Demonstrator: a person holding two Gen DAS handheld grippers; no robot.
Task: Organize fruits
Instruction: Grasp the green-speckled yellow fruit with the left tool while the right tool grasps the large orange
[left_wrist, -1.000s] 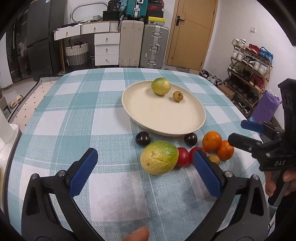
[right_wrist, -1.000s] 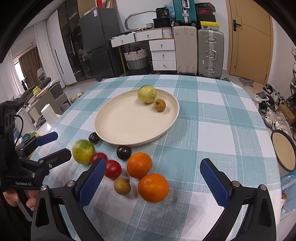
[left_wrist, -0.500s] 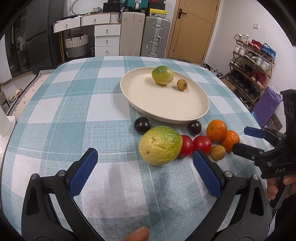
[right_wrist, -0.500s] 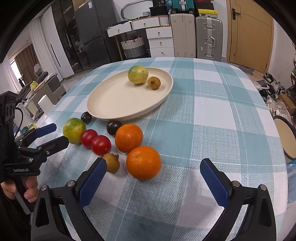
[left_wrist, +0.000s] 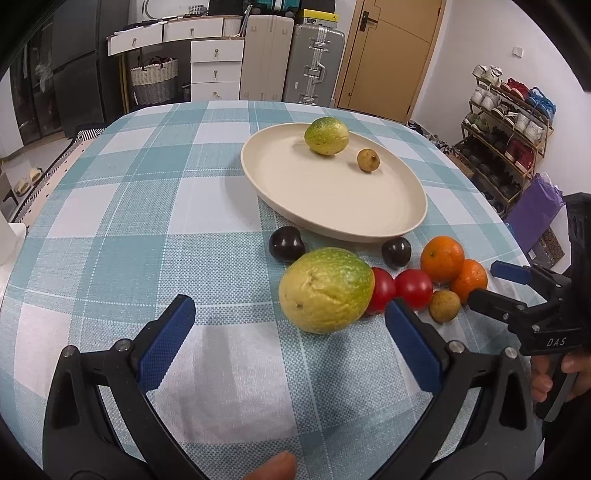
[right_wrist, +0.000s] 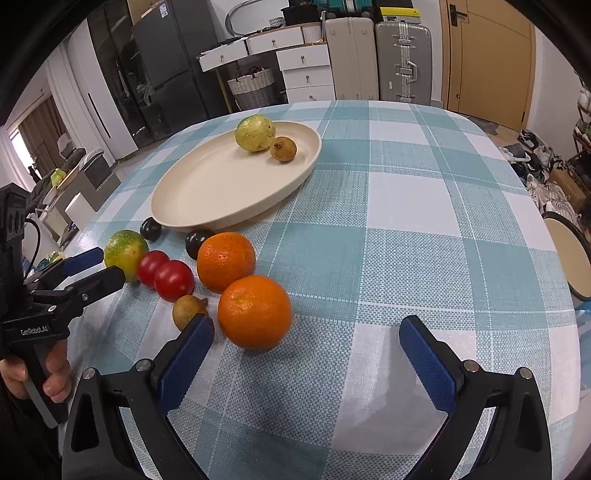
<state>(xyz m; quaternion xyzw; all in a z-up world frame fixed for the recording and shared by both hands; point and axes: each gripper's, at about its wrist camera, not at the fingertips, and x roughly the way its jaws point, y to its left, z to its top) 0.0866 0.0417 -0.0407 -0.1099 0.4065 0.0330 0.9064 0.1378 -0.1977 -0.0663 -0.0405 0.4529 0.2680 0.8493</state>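
- Since the earlier frames, both grippers have been brought lower and nearer to the loose fruit, so that the row of fruit appears larger in both wrist views; no fruit has been shifted.
- The left gripper is held with its blue-padded jaws spread wide above the checked tablecloth, and nothing is gripped between them.
- A large yellow-green passion fruit is seen just ahead of the left gripper, nearer its right finger, resting on the cloth.
- A dark plum is found behind that fruit, close to the rim of the cream plate.
- On the plate, a second yellow-green passion fruit and a small brown longan are placed toward the far side, near each other.
- Two red cherry tomatoes are lined up touching each other, the left one pressed against the large fruit.
- A second dark plum is set just behind the tomatoes, beside the plate rim.
- A loose brown longan is seen just beside the left finger of the right gripper.
- Two oranges are placed touching one another; the nearer one is seen just ahead of the right gripper, toward its left finger.
- The right gripper is likewise held wide open, with nothing grasped.
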